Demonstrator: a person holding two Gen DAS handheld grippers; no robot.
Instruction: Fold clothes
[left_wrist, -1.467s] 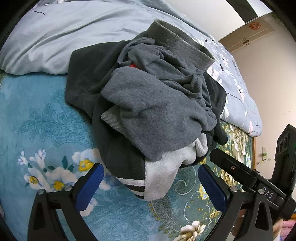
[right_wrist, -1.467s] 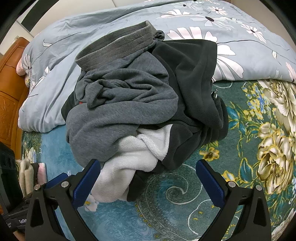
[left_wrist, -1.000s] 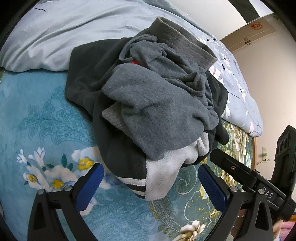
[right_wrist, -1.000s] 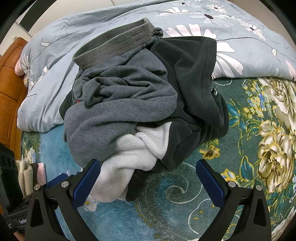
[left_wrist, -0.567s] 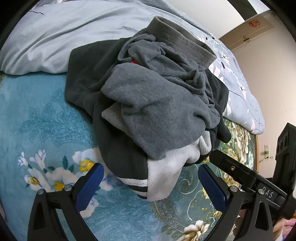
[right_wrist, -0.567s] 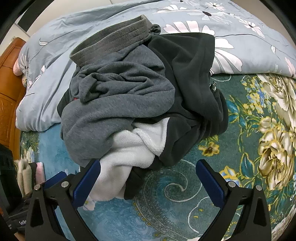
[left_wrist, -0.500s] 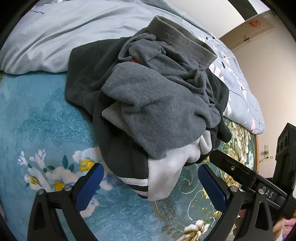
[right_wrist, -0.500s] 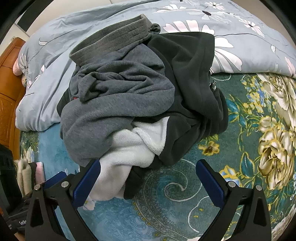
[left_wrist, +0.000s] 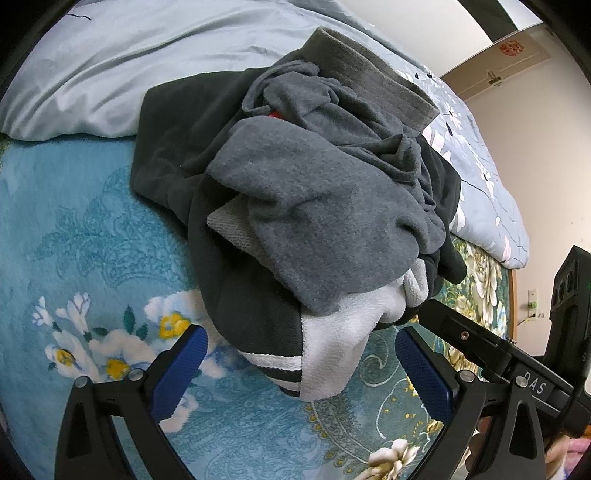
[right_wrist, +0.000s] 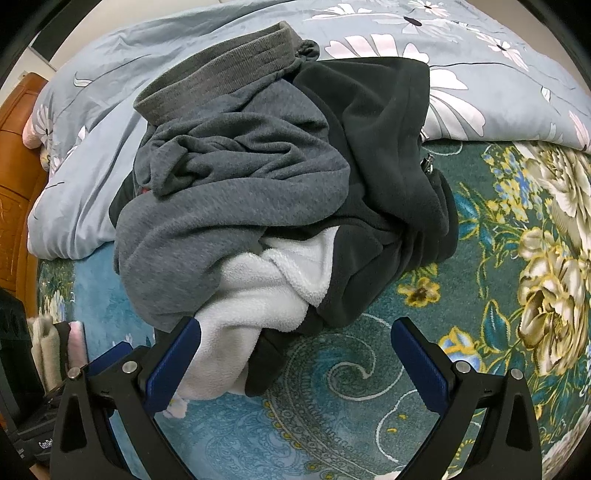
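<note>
Jaws of both grippers are standing wide apart and holding nothing, the left gripper (left_wrist: 301, 363) and right gripper (right_wrist: 295, 354) each hovering just in front of the pile of clothes (right_wrist: 280, 199). Nearest them, a white fleece piece (left_wrist: 332, 343) is spilling out from under a grey sweatshirt (left_wrist: 314, 214), with a dark fleece garment (right_wrist: 388, 155) lying under and around both. All of it is resting on a teal floral blanket (right_wrist: 369, 406) covering the bed, while a pale blue duvet (left_wrist: 147, 66) is bunching up behind the pile.
</note>
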